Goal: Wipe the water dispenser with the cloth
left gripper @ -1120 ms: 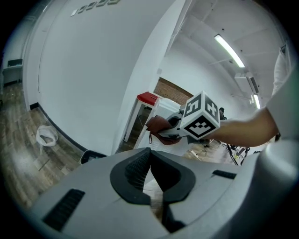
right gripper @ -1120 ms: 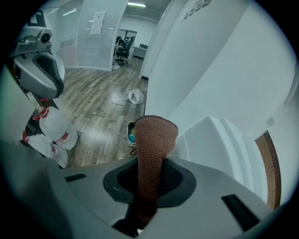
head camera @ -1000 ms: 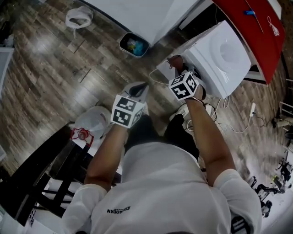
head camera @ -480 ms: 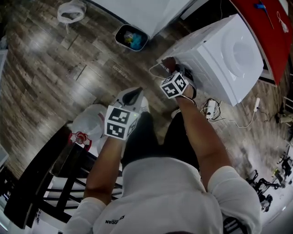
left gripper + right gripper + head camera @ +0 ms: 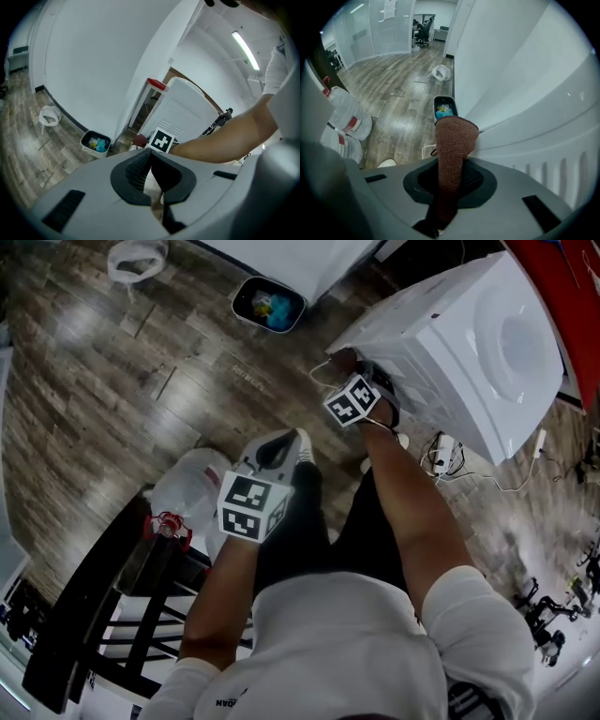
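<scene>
In the last second you slid your right gripper [image 5: 352, 381] a little along the white side panel of the water dispenser [image 5: 469, 343], toward its left edge. Its jaws were clamped on the brown cloth [image 5: 454, 136], whose free end stood up just beside that panel, apparently against it. That suggested the wipe was under way on this face, with the top probably not yet done. Your left gripper [image 5: 151, 161] dropped back nearer your body, well apart from the dispenser. Its jaws were closed together on nothing and it took no part in the wiping.
</scene>
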Demonstrator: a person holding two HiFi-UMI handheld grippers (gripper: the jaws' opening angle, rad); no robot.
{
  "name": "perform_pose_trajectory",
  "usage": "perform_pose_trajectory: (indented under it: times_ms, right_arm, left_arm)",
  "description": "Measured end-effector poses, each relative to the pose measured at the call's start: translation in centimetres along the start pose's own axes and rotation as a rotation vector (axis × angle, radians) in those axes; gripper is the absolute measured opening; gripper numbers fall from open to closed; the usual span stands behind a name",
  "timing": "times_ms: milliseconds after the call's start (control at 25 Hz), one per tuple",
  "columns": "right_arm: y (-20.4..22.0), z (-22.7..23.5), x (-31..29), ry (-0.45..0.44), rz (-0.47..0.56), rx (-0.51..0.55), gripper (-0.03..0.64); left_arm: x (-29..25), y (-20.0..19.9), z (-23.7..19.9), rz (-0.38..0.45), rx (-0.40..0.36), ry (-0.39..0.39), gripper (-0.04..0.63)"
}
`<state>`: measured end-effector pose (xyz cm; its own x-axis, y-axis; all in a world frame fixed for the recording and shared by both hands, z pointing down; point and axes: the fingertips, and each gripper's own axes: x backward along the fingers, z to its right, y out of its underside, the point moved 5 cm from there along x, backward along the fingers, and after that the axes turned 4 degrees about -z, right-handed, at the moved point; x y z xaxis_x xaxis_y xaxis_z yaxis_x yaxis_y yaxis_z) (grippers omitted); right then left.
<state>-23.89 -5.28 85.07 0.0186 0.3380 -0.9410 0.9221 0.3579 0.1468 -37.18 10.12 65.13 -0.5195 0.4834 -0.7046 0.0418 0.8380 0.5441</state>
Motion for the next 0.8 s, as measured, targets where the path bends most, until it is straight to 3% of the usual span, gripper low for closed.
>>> perform_pose_trajectory:
  times_ms: [200, 520, 800]
  right_arm:
    - [-0.1, -0.9, -2.1, -0.034, -0.019, -0.02, 0.054]
    - [0.9, -2.5, -5.6, -0.055, -0.081, 0.032, 0.054]
    - [0.7, -2.0, -4.0, -0.039, -0.06, 0.043, 0.054]
  left_arm:
    - [0.3, 0.9, -0.3, -0.018, 0.013, -0.003, -0.011]
    - [0.8, 2.8, -0.9, -0.038, 0.006, -0.018, -0.011]
    - [1.2, 2.3, -1.2, 0.005, 0.005, -0.022, -0.011]
